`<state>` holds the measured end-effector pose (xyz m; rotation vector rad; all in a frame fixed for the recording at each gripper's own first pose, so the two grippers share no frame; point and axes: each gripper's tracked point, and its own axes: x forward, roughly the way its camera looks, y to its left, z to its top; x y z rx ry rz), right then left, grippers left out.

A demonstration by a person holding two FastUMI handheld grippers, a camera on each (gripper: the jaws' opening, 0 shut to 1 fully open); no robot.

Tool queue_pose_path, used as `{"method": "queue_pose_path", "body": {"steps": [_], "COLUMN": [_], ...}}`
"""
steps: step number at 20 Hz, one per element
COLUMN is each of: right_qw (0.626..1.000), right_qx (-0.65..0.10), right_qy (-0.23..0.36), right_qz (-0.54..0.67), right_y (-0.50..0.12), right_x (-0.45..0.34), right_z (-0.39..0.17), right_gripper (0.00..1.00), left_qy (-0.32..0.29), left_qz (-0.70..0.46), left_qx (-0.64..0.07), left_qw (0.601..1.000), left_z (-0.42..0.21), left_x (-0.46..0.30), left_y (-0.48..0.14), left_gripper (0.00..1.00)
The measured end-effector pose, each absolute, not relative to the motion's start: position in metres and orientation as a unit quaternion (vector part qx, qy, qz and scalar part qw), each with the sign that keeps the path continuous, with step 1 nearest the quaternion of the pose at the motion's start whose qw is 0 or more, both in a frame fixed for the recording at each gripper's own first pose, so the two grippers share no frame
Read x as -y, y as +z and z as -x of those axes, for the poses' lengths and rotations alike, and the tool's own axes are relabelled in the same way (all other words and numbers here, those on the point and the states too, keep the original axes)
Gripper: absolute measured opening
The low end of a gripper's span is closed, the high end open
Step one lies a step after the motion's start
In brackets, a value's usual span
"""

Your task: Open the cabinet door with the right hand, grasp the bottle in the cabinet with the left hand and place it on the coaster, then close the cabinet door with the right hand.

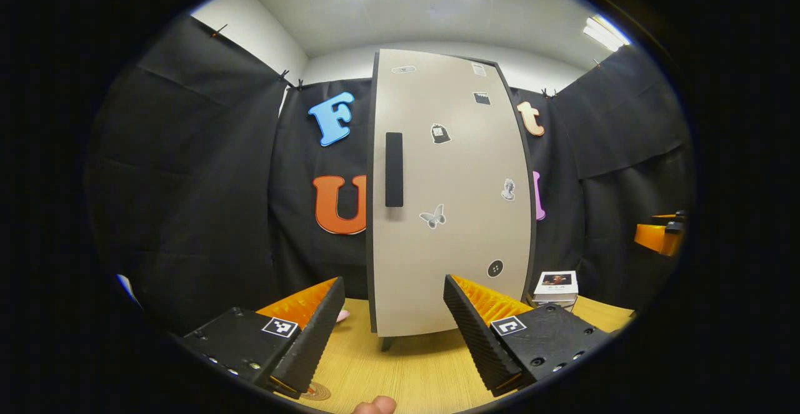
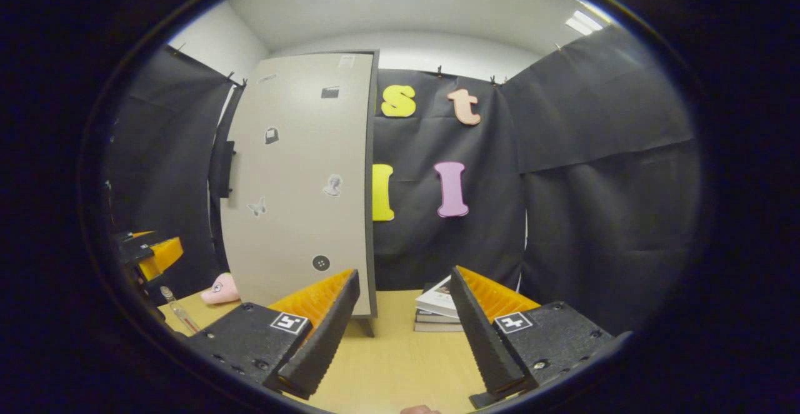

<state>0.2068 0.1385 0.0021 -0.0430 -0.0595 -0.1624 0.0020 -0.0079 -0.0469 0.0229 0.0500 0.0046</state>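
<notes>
Left gripper view, cabinet door (image 1: 450, 195) shut, upright, handle (image 1: 394, 169) vertical

The closed cabinet door (image 1: 450, 201) hid the inside of the cabinet, bottle included. In the left gripper view a round patterned edge (image 1: 317, 391), perhaps the coaster, was mostly covered by the left gripper's finger (image 1: 309, 345). A pink object (image 2: 220, 290) was cut off behind the door (image 2: 300, 182) in the right gripper view. The stickers were too small to identify.
</notes>
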Motion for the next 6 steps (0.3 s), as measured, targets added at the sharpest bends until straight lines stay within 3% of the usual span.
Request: {"method": "queue_pose_path", "body": {"steps": [1,2,6], "right_qw": [0.996,0.996,0.997], "right_qx": [0.032,0.035,0.036], "right_qy": [-0.079,-0.077,-0.067], "right_qz": [0.022,0.023,0.023], "right_y": [0.0035,0.0054,0.0069], "right_x": [-0.1392,-0.1405,-0.1465], "right_z": [-0.2065,-0.2059,-0.2033], "right_gripper": [0.94,0.94,0.93], "left_qy": [0.003,0.004,0.003], "left_qz": [-0.01,-0.01,-0.015], "left_qx": [-0.025,-0.024,-0.021], "left_qw": [1.0,1.0,1.0], "left_z": [-0.0004,0.0015,0.0078], "left_x": [0.0091,0.0082,0.009], "left_y": [-0.0472,-0.0466,-0.0448], "left_gripper": [1.0,0.96,0.96]}}
